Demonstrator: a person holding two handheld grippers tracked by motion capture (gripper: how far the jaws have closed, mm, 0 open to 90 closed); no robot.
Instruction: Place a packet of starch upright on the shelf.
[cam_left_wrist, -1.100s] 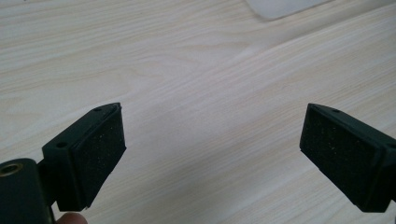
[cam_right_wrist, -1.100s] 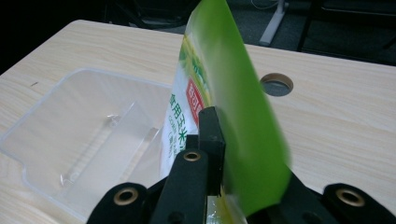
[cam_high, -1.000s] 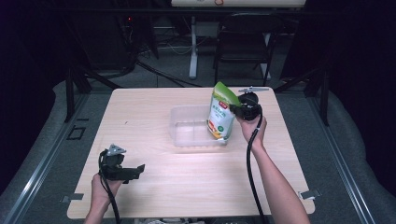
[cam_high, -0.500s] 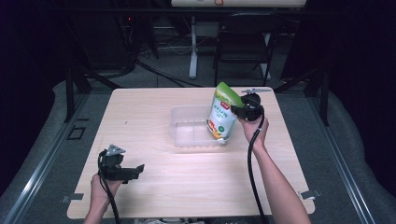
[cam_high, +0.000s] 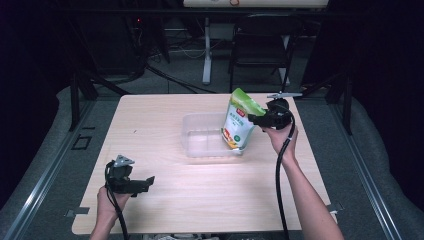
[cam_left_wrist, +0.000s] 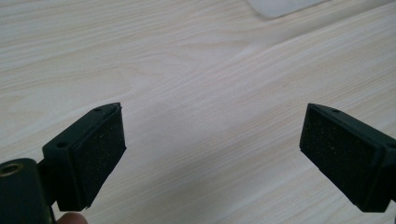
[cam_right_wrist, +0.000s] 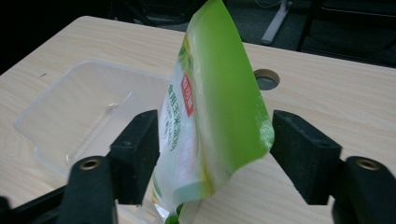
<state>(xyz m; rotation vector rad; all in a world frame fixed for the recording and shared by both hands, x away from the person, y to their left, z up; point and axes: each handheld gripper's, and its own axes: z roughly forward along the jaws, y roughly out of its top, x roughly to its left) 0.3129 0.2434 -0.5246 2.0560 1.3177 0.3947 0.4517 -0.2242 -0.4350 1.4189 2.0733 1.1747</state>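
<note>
My right gripper (cam_right_wrist: 212, 158) straddles the pouch (cam_high: 239, 127), jaws apart, at the clear tray (cam_high: 200, 142). My left gripper (cam_left_wrist: 212, 154) idles open above the counter (cam_high: 165, 205). Placement looks nearly complete.

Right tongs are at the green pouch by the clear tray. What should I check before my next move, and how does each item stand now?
1. Pouch sits between the jaws of the right tongs: ok.
2. Right tongs shut on the pouch: not ok. One jaw is at the pouch's face, and a gap shows at the other.
3. Pouch upright: not ok, it leans.
4. Pouch base inside the clear tray: cannot tell. It stands at the tray's end, and the base itself is hidden.
5. Left tongs open, empty and away from the tray, over bare table: ok.
</note>
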